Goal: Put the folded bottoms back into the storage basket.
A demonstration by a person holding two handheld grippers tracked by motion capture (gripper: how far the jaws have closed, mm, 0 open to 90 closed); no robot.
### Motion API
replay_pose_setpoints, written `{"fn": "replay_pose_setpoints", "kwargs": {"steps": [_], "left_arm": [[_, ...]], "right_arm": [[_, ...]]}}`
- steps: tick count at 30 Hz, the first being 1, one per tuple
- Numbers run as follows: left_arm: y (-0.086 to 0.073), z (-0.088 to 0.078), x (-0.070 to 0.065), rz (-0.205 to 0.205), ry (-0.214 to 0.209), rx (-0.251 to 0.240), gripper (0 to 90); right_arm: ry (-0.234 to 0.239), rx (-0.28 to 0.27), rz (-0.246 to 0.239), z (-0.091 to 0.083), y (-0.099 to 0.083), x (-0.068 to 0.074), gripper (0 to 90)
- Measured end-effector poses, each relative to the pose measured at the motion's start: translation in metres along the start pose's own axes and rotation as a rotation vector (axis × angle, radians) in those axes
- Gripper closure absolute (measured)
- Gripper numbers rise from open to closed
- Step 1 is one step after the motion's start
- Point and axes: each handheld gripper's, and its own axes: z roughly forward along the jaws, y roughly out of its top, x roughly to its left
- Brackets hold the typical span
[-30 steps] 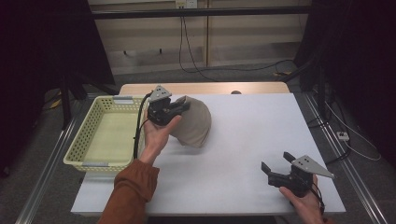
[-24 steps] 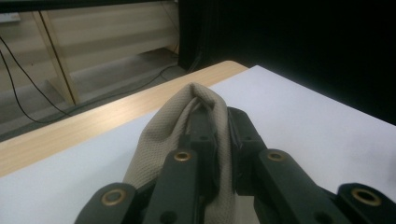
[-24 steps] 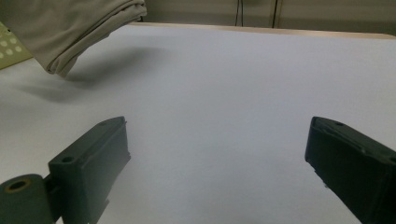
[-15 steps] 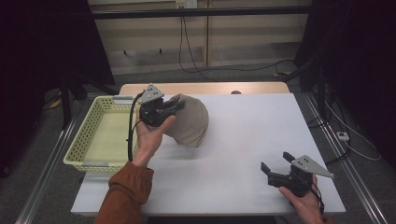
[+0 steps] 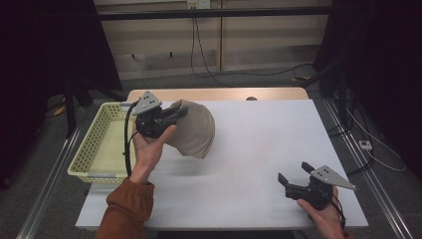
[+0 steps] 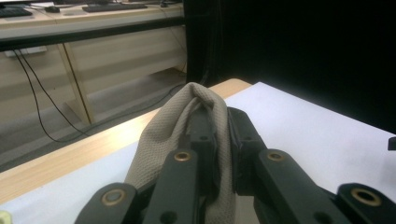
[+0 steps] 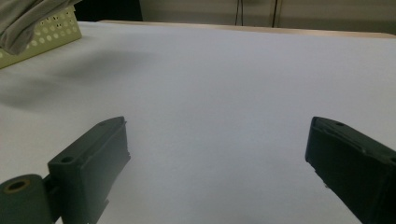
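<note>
I see no brand, label or other writing that I can read on anything here.

I take the white table (image 5: 249, 149) as my landmark. At its near right corner my right gripper (image 5: 292, 180) rests low over the surface, and its jaws stand wide apart with nothing between them. In the right gripper view there is bare white table between the two black jaws, and far off at the top left I see a corner of the yellow basket (image 7: 42, 39) with the edge of the cloth (image 7: 23, 18) hanging over it.

Farther away, over the left half of the table, my left gripper (image 5: 179, 112) is lifted above the surface. Its jaws are clenched on the beige cloth (image 5: 194, 132): in the left gripper view a fold of the cloth (image 6: 187, 126) goes up between the jaws and over the tip of one. The rest of the cloth hangs down from the gripper toward the table, on the side away from the basket.

The yellow basket (image 5: 94, 149) stands just beside the left edge of the table, next to my left hand (image 5: 149, 149). Nothing stands between the cloth and the basket. Beyond the far edge of the table are a pale wall and black cables.
</note>
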Motion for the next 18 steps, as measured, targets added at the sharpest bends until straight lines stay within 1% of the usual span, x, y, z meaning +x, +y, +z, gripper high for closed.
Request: {"fn": "replay_pose_setpoints", "kwargs": {"steps": [1, 2, 7, 10, 13, 18], "left_arm": [[0.000, -0.003, 0.000, 0.012, 0.004, -0.004, 82.6], [0.001, -0.005, -0.001, 0.006, 0.004, -0.010, 82.6], [0.004, -0.017, -0.001, 0.005, 0.013, -0.008, 82.6], [0.004, -0.025, 0.000, -0.003, 0.016, -0.032, 82.6], [0.005, -0.030, -0.001, 0.020, 0.023, -0.047, 82.6], [0.008, -0.042, 0.001, 0.025, 0.038, -0.063, 82.6]], "right_arm": [[-0.001, 0.001, 0.001, 0.000, 0.000, 0.000, 5.7], [-0.001, 0.001, 0.001, 0.000, 0.000, 0.000, 5.7], [-0.003, 0.000, 0.002, 0.000, 0.000, 0.000, 5.6], [-0.001, 0.000, -0.001, 0.000, 0.000, 0.000, 5.7], [0.000, 0.001, -0.003, 0.000, 0.000, 0.001, 5.7], [0.000, -0.001, -0.002, -0.001, 0.000, 0.000, 5.7]]}}
